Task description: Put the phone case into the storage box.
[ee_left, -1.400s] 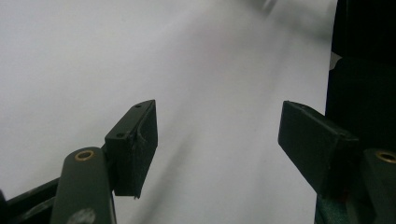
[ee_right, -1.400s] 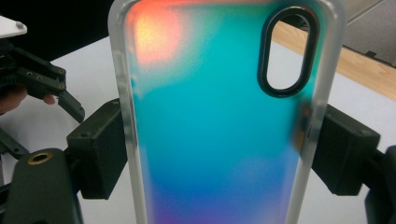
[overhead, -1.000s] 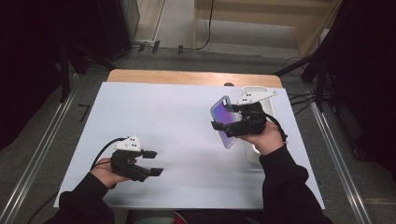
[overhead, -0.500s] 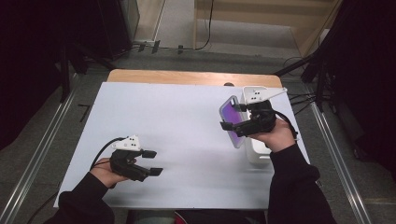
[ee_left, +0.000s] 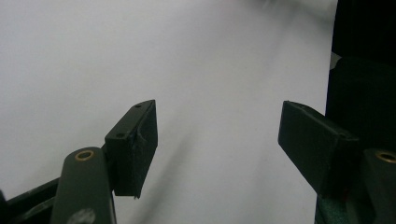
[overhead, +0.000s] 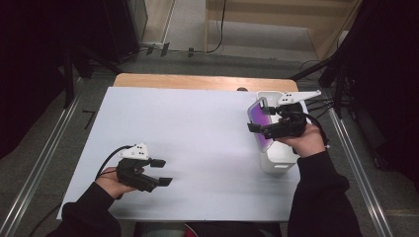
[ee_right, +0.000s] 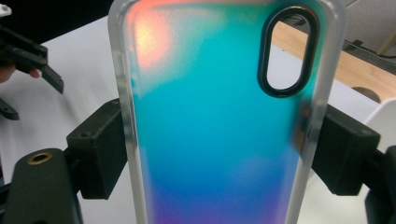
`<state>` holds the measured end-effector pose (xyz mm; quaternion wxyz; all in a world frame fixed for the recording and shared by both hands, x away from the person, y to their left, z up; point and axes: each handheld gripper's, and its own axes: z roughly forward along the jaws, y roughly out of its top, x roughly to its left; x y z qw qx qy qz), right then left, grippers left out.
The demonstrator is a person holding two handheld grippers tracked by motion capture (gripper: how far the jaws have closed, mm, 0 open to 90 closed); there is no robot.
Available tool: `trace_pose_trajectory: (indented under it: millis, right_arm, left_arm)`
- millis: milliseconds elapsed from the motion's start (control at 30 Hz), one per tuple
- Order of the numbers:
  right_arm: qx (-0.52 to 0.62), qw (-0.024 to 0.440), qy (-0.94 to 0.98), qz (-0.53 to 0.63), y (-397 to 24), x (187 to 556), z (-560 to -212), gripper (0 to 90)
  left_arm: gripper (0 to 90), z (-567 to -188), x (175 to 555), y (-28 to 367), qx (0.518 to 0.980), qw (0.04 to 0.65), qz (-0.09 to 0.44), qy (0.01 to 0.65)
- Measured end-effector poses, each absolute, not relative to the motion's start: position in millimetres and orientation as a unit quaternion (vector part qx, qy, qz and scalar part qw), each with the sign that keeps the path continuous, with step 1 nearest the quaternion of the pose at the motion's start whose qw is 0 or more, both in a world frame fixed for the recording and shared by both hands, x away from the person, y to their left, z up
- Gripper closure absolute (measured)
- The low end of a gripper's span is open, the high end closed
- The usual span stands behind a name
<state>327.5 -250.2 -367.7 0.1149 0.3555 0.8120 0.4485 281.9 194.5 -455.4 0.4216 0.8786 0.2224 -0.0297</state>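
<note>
Worktop (overhead: 197, 148): a bare white sheet over a wooden board; I take the white bin as my landmark for everything on it.
White bin (overhead: 276, 160): an open-topped container at the worktop's right edge, just in front of my right forearm.
Phone case (ee_right: 224, 121): iridescent, teal running to purple, with frosted clear rims and an oval camera cut-out at its top. In the high view the phone case (overhead: 260, 123) stands nearly upright, right over the bin's left wall.
Right gripper (overhead: 257, 129): my jaws are clenched on the case's two long edges, one pad on each frosted rim (ee_right: 122, 140).
Left gripper (overhead: 162, 172): well apart from the bin, low at the near left of the worktop. Its jaws are released, with only white surface between them in the left gripper view (ee_left: 217, 140).
Change: a second ago my right hand held the case out over the open worktop, short of the bin; it has since carried it across to the bin. My left hand has not shifted.
Meaning: I judge the carry nearly done. What remains is to lower the case past the rim and let go, keeping its bottom edge clear of the wall.
</note>
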Motion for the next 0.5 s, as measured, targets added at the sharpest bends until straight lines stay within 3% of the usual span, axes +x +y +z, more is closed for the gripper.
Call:
trace_pose_trajectory:
  millis: [500]
  right_arm:
    - [0.398, 0.128, 0.791, 0.446, -270.3, 332.4, -370.5, 14.8]
  left_arm:
    - [28.0, -456.7, 282.7, 194.8, 0.878, 0.422, -0.032, 0.225]
